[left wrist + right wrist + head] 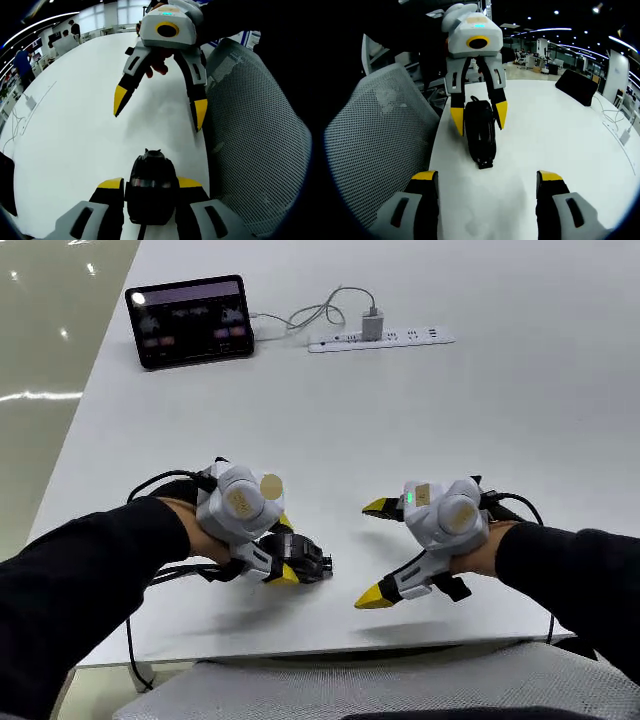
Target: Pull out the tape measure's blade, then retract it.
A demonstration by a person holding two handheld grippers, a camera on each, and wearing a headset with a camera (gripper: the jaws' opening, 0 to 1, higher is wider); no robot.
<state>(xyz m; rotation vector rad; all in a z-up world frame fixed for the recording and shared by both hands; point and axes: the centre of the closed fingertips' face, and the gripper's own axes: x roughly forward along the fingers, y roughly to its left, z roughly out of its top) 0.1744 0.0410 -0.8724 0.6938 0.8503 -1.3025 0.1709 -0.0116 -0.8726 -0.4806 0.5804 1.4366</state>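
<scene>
The black tape measure [308, 558] rests on the white table [330, 430] near its front edge, with my left gripper [287, 551] shut on its case. In the left gripper view the case [151, 187] sits between the yellow-tipped jaws of the left gripper [150, 183], and no blade is drawn out. My right gripper [376, 551] is open a short way to the right, facing the tape measure and apart from it. From the right gripper view, the open right gripper [487, 176] points at the tape measure [479, 132] held by the left gripper [479, 116].
A tablet [190, 320] stands at the far left of the table, and a white power strip [380, 338] with a charger and cable lies behind the middle. A grey mesh chair [260, 150] sits just off the table's front edge.
</scene>
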